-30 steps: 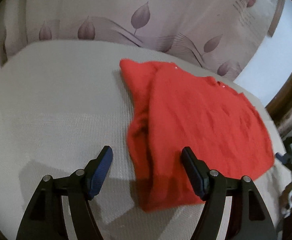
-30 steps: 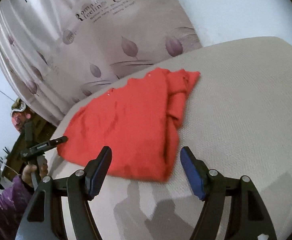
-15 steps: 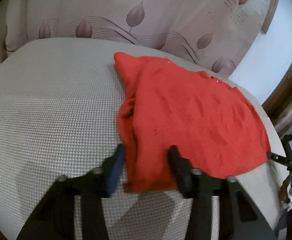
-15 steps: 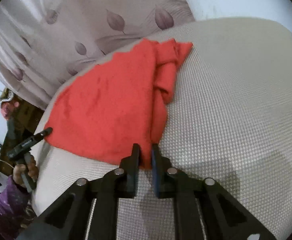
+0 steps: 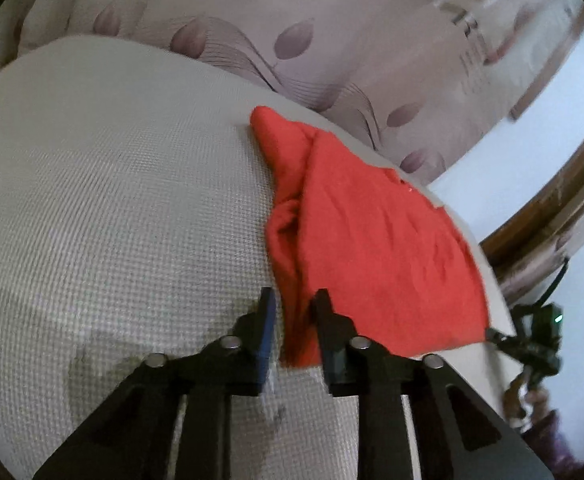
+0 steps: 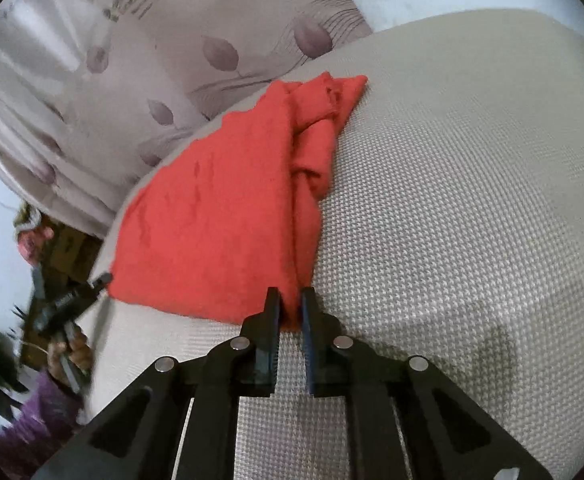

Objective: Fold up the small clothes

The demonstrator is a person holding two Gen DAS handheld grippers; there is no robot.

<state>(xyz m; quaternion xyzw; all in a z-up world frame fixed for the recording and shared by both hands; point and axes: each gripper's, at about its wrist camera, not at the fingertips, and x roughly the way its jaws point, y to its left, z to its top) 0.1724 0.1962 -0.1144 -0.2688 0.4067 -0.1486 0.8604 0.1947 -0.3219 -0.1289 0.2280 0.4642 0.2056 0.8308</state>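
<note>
My left gripper (image 5: 294,300) is clamped on one near corner of the red garment (image 5: 372,248), the folded cloth edge caught between its fingers, which have narrowed but not met. My right gripper (image 6: 289,300) pinches the other near corner of the same red garment (image 6: 219,216), jaws almost together with the fabric between them. The garment lies on a grey woven cushion (image 5: 111,200), partly folded, with a bunched roll along one long side; its far edge reaches the cushion's rim. A leaf-patterned curtain (image 5: 292,40) hangs behind. The picture is somewhat blurred, so the garment's type is unclear to me.
</note>
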